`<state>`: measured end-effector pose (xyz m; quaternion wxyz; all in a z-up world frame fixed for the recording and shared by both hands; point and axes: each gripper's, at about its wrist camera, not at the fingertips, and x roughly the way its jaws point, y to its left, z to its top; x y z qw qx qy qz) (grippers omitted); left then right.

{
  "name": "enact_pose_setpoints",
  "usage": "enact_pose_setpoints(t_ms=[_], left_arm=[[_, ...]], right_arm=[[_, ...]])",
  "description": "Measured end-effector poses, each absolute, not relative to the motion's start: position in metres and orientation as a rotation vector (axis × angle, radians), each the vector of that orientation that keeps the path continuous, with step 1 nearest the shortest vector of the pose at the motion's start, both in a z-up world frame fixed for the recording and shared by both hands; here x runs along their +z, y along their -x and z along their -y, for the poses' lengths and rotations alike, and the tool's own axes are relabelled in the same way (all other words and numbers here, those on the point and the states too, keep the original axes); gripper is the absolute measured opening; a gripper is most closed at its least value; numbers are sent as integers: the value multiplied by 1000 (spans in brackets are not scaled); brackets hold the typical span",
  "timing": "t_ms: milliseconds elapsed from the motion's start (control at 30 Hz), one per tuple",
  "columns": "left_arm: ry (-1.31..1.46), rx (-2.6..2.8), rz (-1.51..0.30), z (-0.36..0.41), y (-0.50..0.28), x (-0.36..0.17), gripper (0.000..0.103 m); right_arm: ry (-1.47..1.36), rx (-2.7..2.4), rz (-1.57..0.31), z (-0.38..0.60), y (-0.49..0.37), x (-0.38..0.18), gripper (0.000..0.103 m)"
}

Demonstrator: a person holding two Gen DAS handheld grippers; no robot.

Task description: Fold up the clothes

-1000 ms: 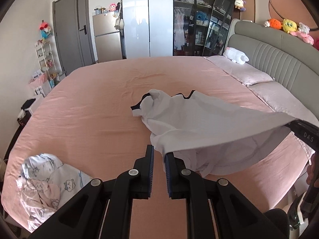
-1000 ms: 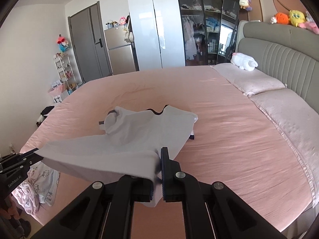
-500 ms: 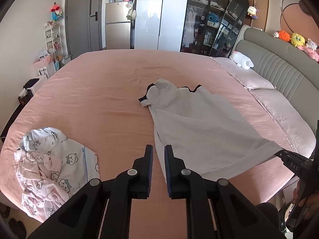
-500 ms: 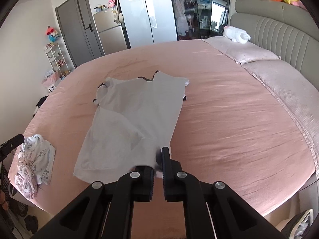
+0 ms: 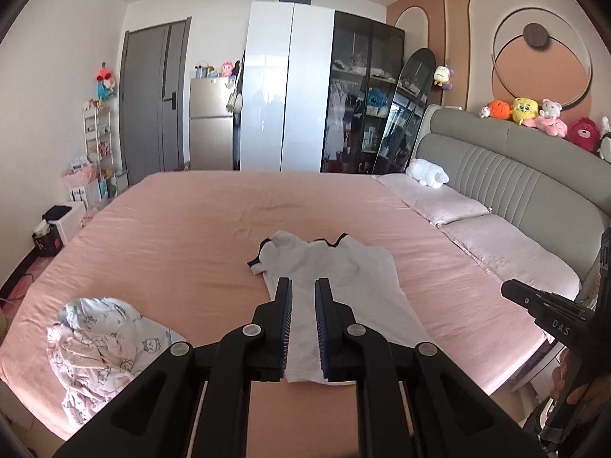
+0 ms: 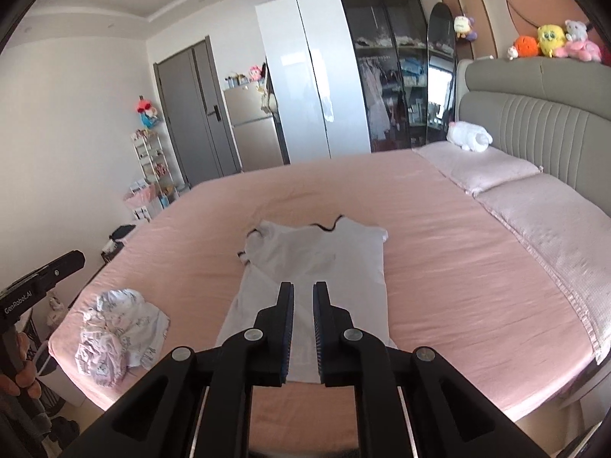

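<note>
A pale grey T-shirt with a dark collar trim (image 5: 343, 267) (image 6: 317, 259) lies spread flat on the pink bed (image 5: 172, 236), collar far, hem at the near edge. My left gripper (image 5: 303, 286) hovers above the hem, shut with nothing in it. It also shows at the left of the right wrist view (image 6: 72, 261). My right gripper (image 6: 303, 290) is above the same hem. Its jaws are opening a little, with a narrow gap and no cloth between them. Its tip shows at the right of the left wrist view (image 5: 511, 292).
A crumpled pile of patterned pink and white clothes (image 5: 99, 336) (image 6: 118, 324) lies at the bed's near left corner. Two pillows (image 5: 439, 202) and a white plush toy (image 5: 425, 173) sit by the grey headboard (image 5: 534, 187) on the right. Wardrobes and a fridge stand beyond.
The shirt hung stretched between both grippers, then was laid flat on the bed. Both grippers have let go of the hem and pulled back and up from it.
</note>
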<state>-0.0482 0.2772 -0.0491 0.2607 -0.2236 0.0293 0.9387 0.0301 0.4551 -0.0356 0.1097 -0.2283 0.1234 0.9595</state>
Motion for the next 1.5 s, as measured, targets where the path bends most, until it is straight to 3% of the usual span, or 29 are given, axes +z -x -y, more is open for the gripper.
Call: enact_pose_setpoints(t_ms=[200,600,967,1133,1267,1400,1500], left_arm=[[523,2574,-209,-312,44,-33,11],[534,2445,-242,-419,71,-54,10],[610,2428,-230,-437,135,-80,10],[726,2433,-200,-426,194,-106,10],[856,2434,-162,-418,248,-133,10],[949,2403,-75,-409,296,-156,10],[971,2401,-87,-410,323,-170,10]], right_arm=[[540,2910,-384,-469,-37,-23,9],[515,2819,-426,-557,-42,-30,7],[325,2988,-768,-611,-3,-22,7],[378,2979,-1021,-645,53,-45,7],[493,2934,-1034,-669,105,-68,7],[638,2884,-1217,-699,155,-103,7],[753,2833,-1090,-712,186,-123,8]])
